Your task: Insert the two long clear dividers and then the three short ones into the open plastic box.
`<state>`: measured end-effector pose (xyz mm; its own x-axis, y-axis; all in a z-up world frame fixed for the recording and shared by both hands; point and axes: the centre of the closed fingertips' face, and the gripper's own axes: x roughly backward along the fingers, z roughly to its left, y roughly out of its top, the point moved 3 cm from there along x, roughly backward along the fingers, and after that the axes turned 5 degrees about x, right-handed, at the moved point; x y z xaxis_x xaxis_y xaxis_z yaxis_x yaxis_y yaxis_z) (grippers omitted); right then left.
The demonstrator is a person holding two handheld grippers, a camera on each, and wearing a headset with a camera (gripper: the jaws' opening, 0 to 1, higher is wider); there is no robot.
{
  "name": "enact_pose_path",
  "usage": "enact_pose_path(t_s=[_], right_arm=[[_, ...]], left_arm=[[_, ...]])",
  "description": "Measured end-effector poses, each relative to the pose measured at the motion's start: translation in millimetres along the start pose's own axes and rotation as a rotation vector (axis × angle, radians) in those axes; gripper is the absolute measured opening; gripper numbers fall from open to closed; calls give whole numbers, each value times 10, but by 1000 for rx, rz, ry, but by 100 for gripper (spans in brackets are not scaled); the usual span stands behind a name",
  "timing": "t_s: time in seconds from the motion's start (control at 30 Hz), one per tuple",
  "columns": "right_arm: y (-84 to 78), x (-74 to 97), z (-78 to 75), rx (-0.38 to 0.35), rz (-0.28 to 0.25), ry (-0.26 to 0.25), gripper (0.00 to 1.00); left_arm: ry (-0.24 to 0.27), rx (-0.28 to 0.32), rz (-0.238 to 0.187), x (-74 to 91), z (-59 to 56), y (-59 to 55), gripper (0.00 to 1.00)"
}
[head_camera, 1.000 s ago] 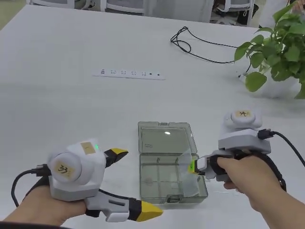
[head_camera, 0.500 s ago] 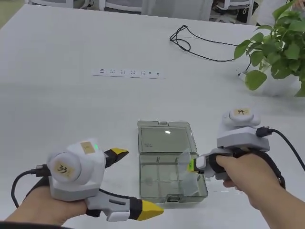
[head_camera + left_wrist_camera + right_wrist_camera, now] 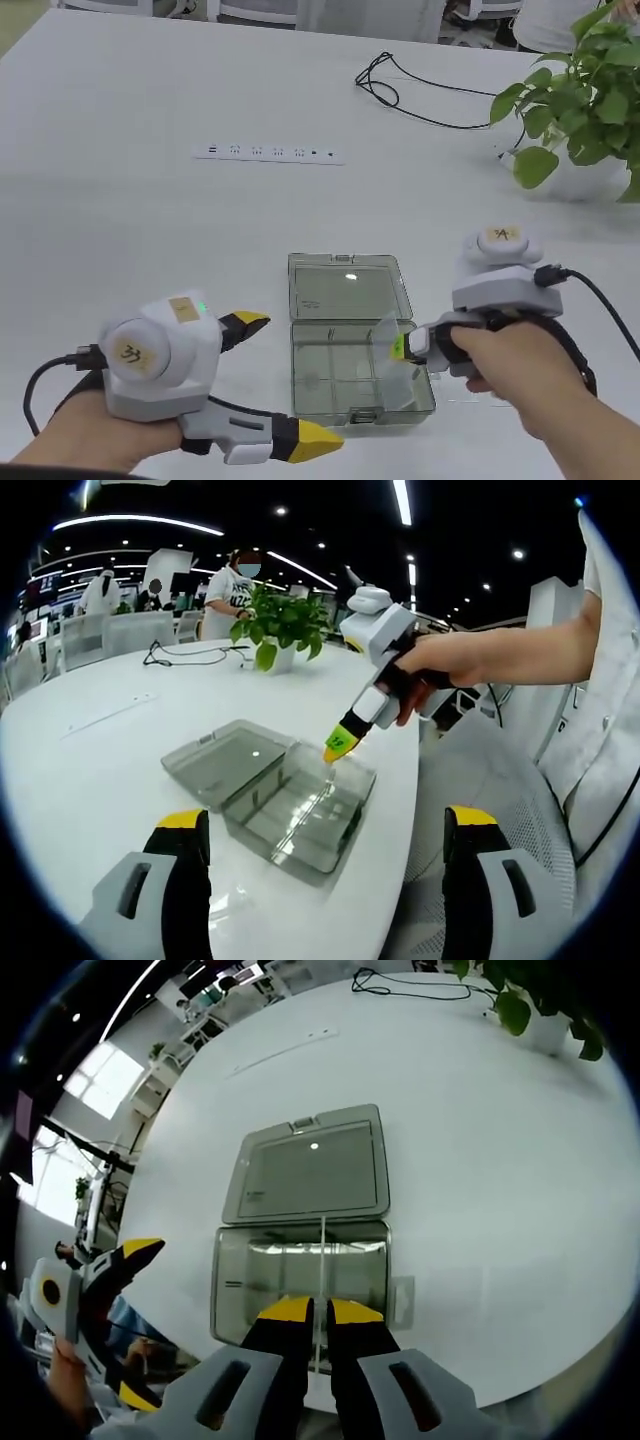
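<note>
We counted two grippers, the left gripper (image 3: 290,380) and the right gripper (image 3: 400,347). There was one plastic box (image 3: 345,295). One clear divider (image 3: 392,372) was pinched between the right gripper's jaws, and we could not tell how many more sat inside the box. On the one table (image 3: 120,200) we found one power strip (image 3: 268,153), one black cable (image 3: 400,95) and one potted plant (image 3: 580,100). Far off in the left gripper view we made out at least two people (image 3: 232,590).

The round sticker (image 3: 133,354) on my left gripper (image 3: 285,380) seems to read 33; the top sticker (image 3: 500,236) on my right gripper (image 3: 400,348) is too blurred.
</note>
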<state>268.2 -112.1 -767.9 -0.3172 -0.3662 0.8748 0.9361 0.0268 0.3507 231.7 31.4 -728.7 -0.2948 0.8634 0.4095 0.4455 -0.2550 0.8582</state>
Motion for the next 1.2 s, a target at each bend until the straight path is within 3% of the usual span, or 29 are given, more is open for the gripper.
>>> enact_pose_path(t_s=[0.2, 0.6, 1.2], right_arm=[[4, -3, 5, 15, -1, 1, 7], [1, -116, 99, 118, -8, 47, 9], [-58, -266, 48, 145, -4, 101, 10]], left_arm=[[4, 2, 3, 8, 15, -24, 100], [7, -17, 28, 6, 50, -77, 100], [29, -1, 36, 48, 52, -110, 100]])
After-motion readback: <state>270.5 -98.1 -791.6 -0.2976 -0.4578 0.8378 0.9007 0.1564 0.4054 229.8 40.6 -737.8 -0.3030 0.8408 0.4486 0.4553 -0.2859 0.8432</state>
